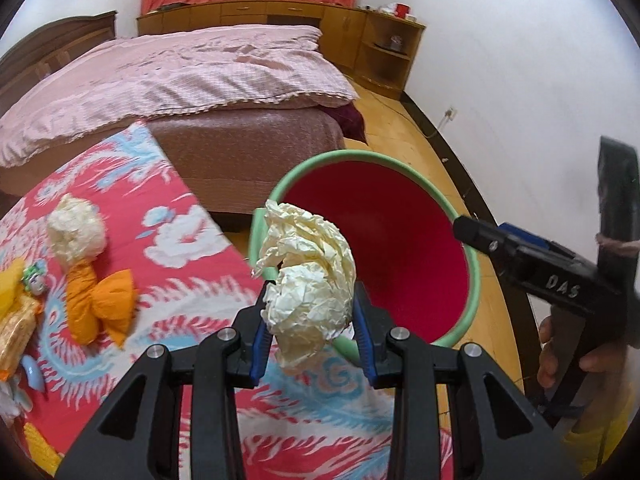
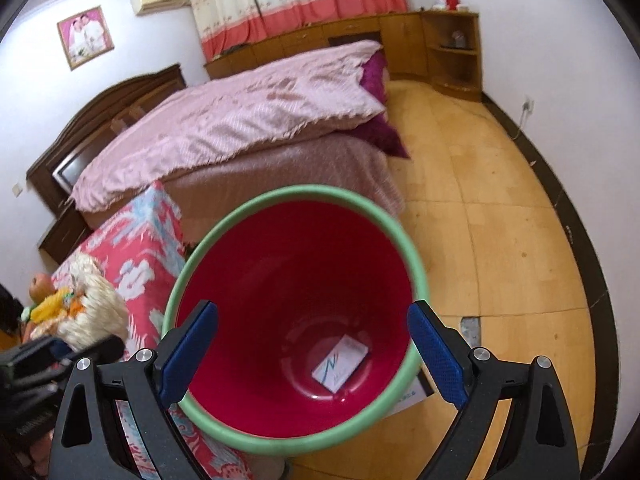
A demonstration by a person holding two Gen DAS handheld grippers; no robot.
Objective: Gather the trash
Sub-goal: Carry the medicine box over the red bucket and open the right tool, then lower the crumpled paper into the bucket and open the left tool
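Cream paper: a crumpled paper ball point(image 1: 310, 280) sits clamped between the blue pads of the left gripper point(image 1: 312, 322), right at the near rim of the bin.
Left fingers: squeezed tight on that paper ball, pads pressing in from both sides.
Bin: red inside, green rim, the trash bin point(image 2: 296, 312) stands on the wooden floor point(image 2: 500, 240) just beside the counter point(image 1: 192, 280).
Inside the bin: one small white box point(image 2: 340, 364) lies flat on the bottom.
Right gripper point(image 2: 312, 352): hanging directly over the bin's mouth.
Right fingers: spread wide, holding nothing.
Counter: red, blue and white patterned cloth; a second paper ball point(image 1: 76, 230) rests on it, touching an orange wrapper point(image 1: 100, 304), with more yellow and orange bits near the left edge.
Background: bed point(image 2: 240, 120) with a pink cover behind the bin.
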